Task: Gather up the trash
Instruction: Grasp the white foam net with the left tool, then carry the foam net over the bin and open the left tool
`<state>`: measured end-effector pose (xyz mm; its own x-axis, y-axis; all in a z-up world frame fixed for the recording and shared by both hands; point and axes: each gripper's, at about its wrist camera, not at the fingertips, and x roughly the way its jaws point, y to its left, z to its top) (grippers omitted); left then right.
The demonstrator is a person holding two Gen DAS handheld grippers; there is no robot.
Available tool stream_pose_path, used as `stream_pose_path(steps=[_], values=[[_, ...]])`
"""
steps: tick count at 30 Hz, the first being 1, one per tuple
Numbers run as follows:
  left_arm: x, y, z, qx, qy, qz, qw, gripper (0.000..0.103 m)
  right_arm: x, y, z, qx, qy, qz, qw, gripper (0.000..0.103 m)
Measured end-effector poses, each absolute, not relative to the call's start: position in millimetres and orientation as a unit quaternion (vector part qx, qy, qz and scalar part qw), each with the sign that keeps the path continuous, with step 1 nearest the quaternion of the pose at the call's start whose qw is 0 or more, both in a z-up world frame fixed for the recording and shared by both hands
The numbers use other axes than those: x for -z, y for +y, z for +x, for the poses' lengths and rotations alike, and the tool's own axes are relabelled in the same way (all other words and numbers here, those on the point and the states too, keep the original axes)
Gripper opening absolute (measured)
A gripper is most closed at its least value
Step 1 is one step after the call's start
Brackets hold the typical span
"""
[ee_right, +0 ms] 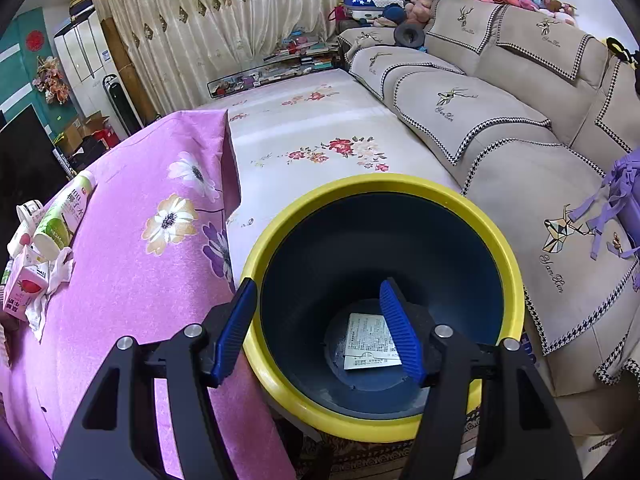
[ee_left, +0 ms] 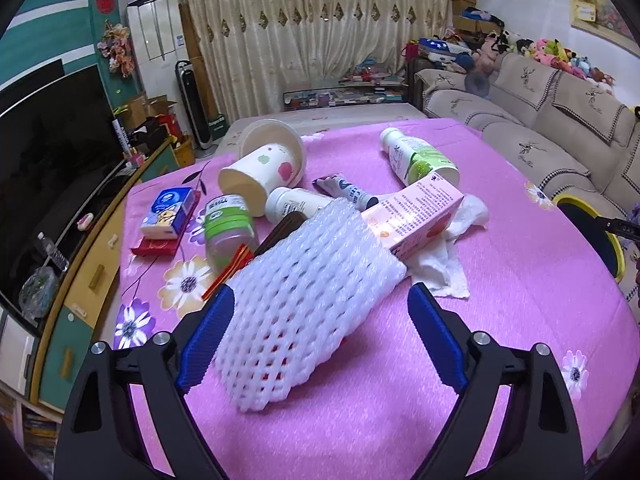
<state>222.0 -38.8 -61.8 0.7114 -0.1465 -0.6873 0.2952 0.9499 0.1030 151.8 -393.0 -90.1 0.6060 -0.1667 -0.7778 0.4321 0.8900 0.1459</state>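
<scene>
White foam netting [ee_left: 304, 300] lay nearest on the pink-clothed bench [ee_left: 500, 320], between the spread fingers of the left gripper [ee_left: 320, 312], its left pad touching or just beside the mesh, nothing clamped. Farther off sat a pink carton [ee_left: 416, 216], a crumpled tissue [ee_left: 444, 268] and bottles. From the right wrist, the right gripper [ee_right: 320, 328] hung with fingers apart above the yellow-rimmed bin [ee_right: 516, 280], a paper slip [ee_right: 368, 340] at its bottom. Judging by this, a grasp of the netting was in hand; closing squarely on its soft body came next.
</scene>
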Motion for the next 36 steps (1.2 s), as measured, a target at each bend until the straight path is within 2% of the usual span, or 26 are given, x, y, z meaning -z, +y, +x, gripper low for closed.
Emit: stream_pose_path(steps=[6, 7, 8, 10, 12, 13, 15, 16, 18, 19, 27, 36], values=[[66.9, -56.1, 220.4, 0.133, 0.354, 0.146, 0.914, 0.087, 90.5, -394.1, 151.4, 0.171, 0.410, 0.163, 0.881, 0.061], [67.1, -57.8, 218.9, 0.131, 0.353, 0.151, 0.914, 0.084, 90.5, -394.5, 151.8, 0.171, 0.410, 0.163, 0.881, 0.061], [67.6, -59.1, 220.0, 0.128, 0.354, 0.155, 0.913, 0.080, 90.9, -394.8, 152.1, 0.171, 0.410, 0.164, 0.881, 0.061], [68.7, -59.3, 223.7, 0.124, 0.361, 0.156, 0.911, 0.060, 91.7, -394.5, 152.6, 0.169, 0.410, 0.165, 0.881, 0.061], [69.2, -57.9, 227.0, 0.133, 0.367, 0.147, 0.909, 0.051, 92.0, -393.7, 151.9, 0.166, 0.411, 0.164, 0.881, 0.061], [69.2, -56.4, 227.9, 0.139, 0.371, 0.140, 0.907, 0.040, 92.1, -393.4, 151.7, 0.165, 0.411, 0.165, 0.881, 0.061], [66.9, -54.1, 227.1, 0.143, 0.374, 0.132, 0.907, 0.036, 92.8, -392.8, 150.6, 0.165, 0.410, 0.165, 0.882, 0.061], [64.3, -53.0, 223.7, 0.143, 0.368, 0.134, 0.909, 0.027, 93.0, -393.5, 150.3, 0.165, 0.410, 0.165, 0.882, 0.061], [59.4, -51.6, 217.2, 0.139, 0.359, 0.139, 0.912, 0.022, 93.5, -394.3, 149.2, 0.165, 0.409, 0.168, 0.881, 0.061], [56.1, -50.4, 213.0, 0.138, 0.353, 0.142, 0.915, 0.015, 93.4, -394.9, 148.6, 0.165, 0.409, 0.169, 0.881, 0.061], [14.6, -38.1, 178.7, 0.133, 0.316, 0.130, 0.930, 0.011, 85.4, -392.7, 140.5, 0.158, 0.397, 0.173, 0.887, 0.061], [-27.1, -90.2, 133.9, 0.197, 0.287, 0.144, 0.926, 0.011, 67.5, -404.1, 94.4, 0.175, 0.365, 0.176, 0.897, 0.061]])
